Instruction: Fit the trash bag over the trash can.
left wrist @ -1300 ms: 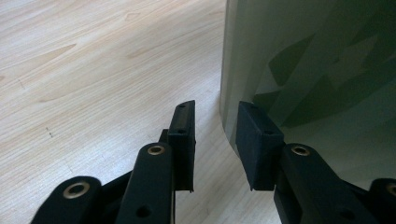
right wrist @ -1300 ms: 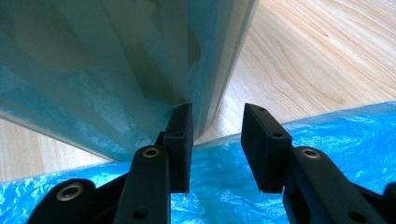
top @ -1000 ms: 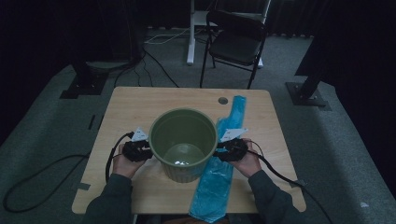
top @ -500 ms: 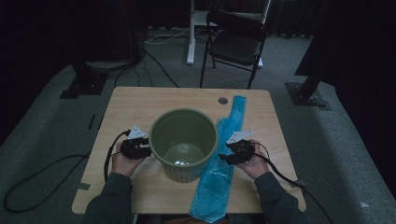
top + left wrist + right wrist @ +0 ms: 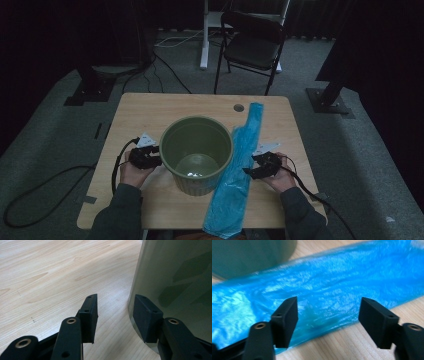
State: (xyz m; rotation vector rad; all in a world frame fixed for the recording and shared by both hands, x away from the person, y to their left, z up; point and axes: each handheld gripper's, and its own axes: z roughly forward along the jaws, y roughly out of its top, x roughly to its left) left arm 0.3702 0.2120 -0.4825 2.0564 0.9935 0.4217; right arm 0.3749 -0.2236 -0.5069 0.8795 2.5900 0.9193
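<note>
Black folding chair (image 5: 254, 47); floor cables (image 5: 167, 75)

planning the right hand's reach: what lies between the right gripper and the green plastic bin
The long blue plastic bag lies flat on the table between right gripper and green plastic bin, in the high view.

The green bucket (image 5: 196, 152) stands mid-table and blocks any straight way across. Bare wood of the table (image 5: 145, 112) lies open behind it and to its left. To its right the blue plastic bag (image 5: 240, 165) lies lengthwise against its side, with a narrower bare strip beyond.
</note>
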